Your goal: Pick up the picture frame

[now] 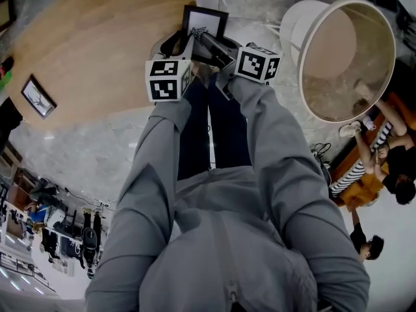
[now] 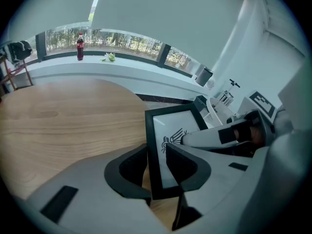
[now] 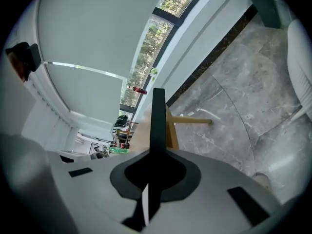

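right claw: right gripper (image 3: 156, 169) jaws together on the picture frame (image 3: 158, 116). Frame is edge-on here, a thin black strip standing straight up out of the pads.
left claw: left gripper (image 2: 157, 155) jaws drawn in on the frame's lower left corner, one dark pad behind it and one over the glass. The narrow gap is filled by the frame rail.
claw build: pale grey moulded bodies with curved matte black pads. Each carries a cube of black-and-white square markers.
frame position: held upright between both claws at the rounded edge of the table (image 2: 63, 116), tilted slightly back. Can't tell if the bottom rail touches the wood.
frame build: rectangular, thin flat black border, white sheet under the glass with a small black line drawing.
table: light wood with fine straight grain and a smooth curved rim.
second frame: black, same style, lying flat on the table (image 1: 38, 96), well apart from the claws.
floor: grey veined stone (image 3: 234, 82), polished.
chair: white round tub shell (image 1: 305, 25) with a beige inside, near the table.
sill: curved white ledge under the windows, cola bottle (image 2: 80, 46) standing on it.
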Demonstrator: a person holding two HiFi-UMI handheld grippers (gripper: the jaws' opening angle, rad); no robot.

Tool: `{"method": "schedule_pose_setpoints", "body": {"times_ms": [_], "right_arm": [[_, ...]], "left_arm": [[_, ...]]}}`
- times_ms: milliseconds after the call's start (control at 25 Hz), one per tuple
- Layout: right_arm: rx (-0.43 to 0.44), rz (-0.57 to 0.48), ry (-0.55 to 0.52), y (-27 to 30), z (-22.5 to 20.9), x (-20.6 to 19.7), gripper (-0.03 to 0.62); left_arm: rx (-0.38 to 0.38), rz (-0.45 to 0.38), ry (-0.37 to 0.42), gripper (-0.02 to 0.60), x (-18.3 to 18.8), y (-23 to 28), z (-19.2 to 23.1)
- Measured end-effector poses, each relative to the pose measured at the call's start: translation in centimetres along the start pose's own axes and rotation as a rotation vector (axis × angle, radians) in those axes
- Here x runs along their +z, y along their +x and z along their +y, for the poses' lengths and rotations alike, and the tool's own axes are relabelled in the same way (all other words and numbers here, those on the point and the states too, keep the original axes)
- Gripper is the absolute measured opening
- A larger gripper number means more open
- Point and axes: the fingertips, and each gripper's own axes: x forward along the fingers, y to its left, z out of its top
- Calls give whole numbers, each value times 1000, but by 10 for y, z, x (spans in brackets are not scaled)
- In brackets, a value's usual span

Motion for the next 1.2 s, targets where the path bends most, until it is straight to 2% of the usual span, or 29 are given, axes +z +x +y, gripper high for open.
{"method": "schedule_pose_setpoints", "body": {"times_ms": [240, 280, 360, 600, 800, 1040, 1200], "right_arm": [[-107, 31, 3, -25, 25, -11, 37], [-123, 33, -12, -31, 28, -9, 37], [-159, 38, -37, -46, 36, -6, 37], [-238, 40, -114, -91, 83, -4, 37], [-285, 19, -210, -134, 140, -6, 37], [-267, -49, -340, -185, 228, -4, 37], [-297, -94, -441, -226, 274, 3, 37]], "left_arm": [[-8, 27, -32, 136, 3, -48, -3], [-12, 22, -36, 123, 6, -55, -6], [-24, 13, -41, 56, 13, -72, -14], [-49, -40, -56, 21, 37, -143, -38], [-74, -66, -47, 18, 51, -211, -71], [-74, -143, -47, 17, 71, -296, -97], [-81, -200, -61, 17, 84, -346, -120]]}}
